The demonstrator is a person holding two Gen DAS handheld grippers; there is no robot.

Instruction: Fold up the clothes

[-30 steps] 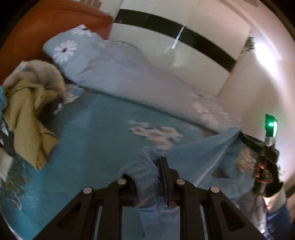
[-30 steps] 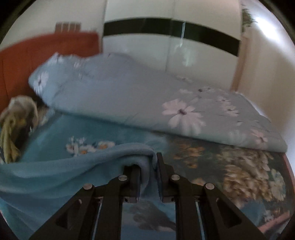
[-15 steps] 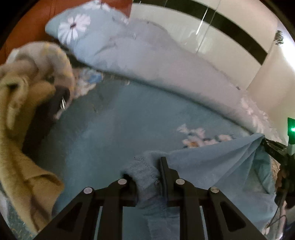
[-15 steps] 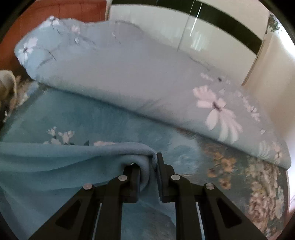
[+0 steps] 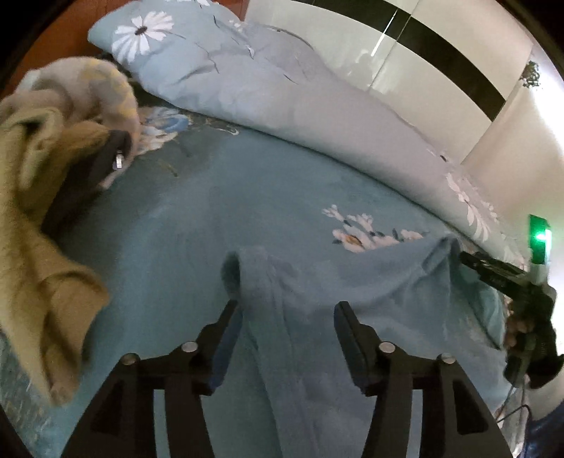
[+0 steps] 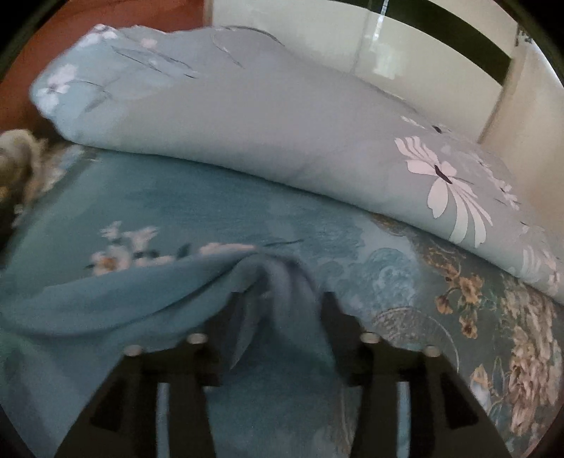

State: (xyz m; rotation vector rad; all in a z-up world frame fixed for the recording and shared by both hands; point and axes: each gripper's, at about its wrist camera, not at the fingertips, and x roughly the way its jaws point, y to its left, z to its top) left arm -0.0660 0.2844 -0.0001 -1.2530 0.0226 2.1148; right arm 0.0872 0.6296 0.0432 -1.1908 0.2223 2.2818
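Observation:
A light blue fleece garment [image 5: 370, 282] lies across the teal floral bed sheet [image 5: 211, 211]. One of its corners sags between the fingers of my left gripper [image 5: 286, 306], whose jaws are opening with their pads off the cloth. In the right wrist view another bunched corner of the garment [image 6: 275, 282] rests between the fingers of my right gripper [image 6: 282, 296]. Its jaws are opening too and no longer pinch the cloth. The left wrist view shows the right gripper's tip [image 5: 465, 259] at the garment's far right edge.
A folded pale blue floral quilt [image 5: 282, 91] runs along the far side of the bed. A heap of beige and yellow clothes [image 5: 46, 197] lies at the left. Behind stand a white wardrobe [image 5: 423, 53] and an orange headboard [image 6: 70, 21].
Both grippers sank toward the bed with the garment stretched between them. Their jaws then went from pinched on its corners to spread apart, and the cloth slumped onto the sheet.

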